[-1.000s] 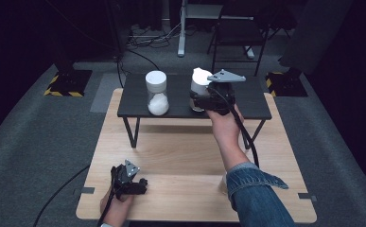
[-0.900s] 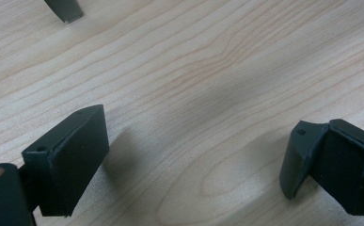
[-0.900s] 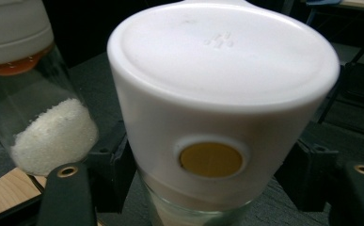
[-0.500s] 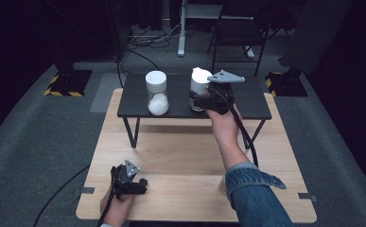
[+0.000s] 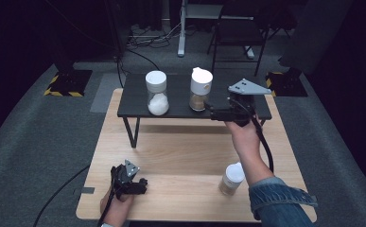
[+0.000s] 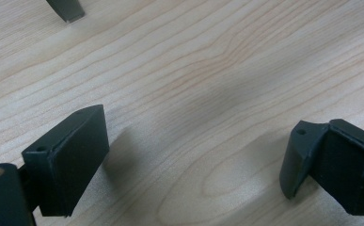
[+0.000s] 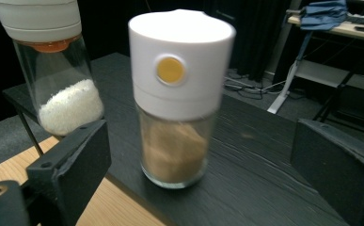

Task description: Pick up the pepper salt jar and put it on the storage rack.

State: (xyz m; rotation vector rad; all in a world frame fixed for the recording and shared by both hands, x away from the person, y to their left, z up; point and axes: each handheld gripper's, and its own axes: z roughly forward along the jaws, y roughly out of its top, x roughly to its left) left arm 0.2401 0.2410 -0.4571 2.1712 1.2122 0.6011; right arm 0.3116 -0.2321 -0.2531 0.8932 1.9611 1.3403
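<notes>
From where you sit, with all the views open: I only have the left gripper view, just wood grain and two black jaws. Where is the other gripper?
Observer: The right gripper is at the black shelf, beside a jar of brown powder.
Operator: Is it holding that jar?
Observer: No. Its jaws have just been opening and stand clear on both sides of it.
Operator: Any other jars?
Observer: A jar of white grains on the shelf, and a third jar on the wooden table.
</notes>
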